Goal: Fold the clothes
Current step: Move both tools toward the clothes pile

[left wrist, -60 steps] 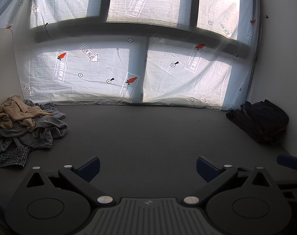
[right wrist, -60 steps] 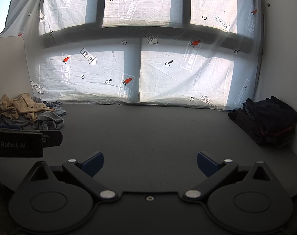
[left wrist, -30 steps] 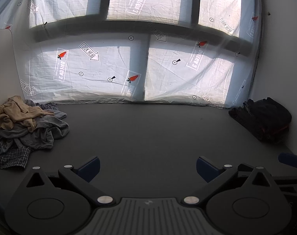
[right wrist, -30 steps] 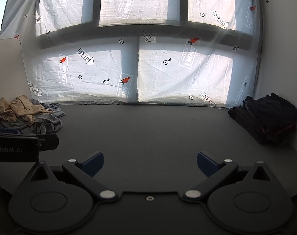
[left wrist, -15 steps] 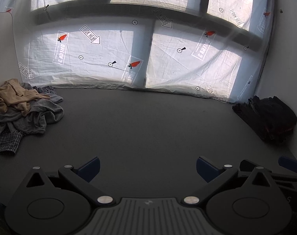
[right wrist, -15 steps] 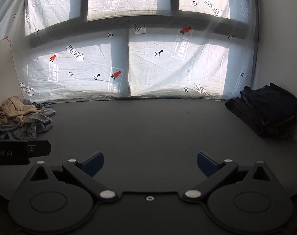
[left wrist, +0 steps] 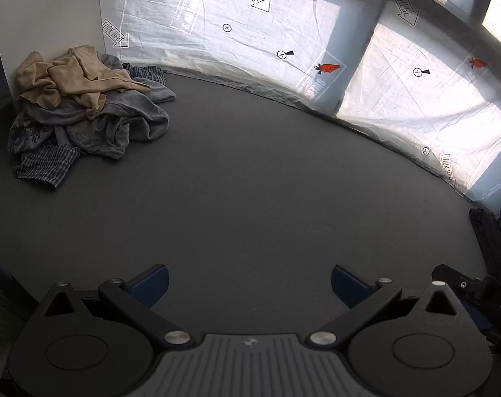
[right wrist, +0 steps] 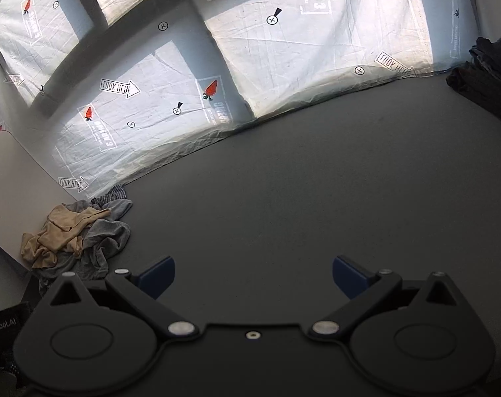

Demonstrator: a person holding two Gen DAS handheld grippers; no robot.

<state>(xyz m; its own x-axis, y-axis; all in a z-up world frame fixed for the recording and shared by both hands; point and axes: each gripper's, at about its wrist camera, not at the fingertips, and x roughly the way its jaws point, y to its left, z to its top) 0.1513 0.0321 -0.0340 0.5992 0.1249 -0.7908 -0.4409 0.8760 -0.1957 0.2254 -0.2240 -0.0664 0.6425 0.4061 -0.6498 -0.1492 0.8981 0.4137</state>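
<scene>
Left wrist view: left gripper (left wrist: pixel 248 281) spread wide, empty. Heap of unfolded clothes (left wrist: pixel 85 106) far ahead-left on the dark table (left wrist: pixel 250 182).

Right wrist view: right gripper (right wrist: pixel 253 276) also spread, empty; heap just ahead-left, dark stack (right wrist: pixel 488 76) far ahead-right.

Risk: tangled garments, so one pinch may drag several.

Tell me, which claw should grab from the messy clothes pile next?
Probably the left claw. The clothes pile is on its side, and both claws are open and empty. The right claw would have to reach across.
</scene>
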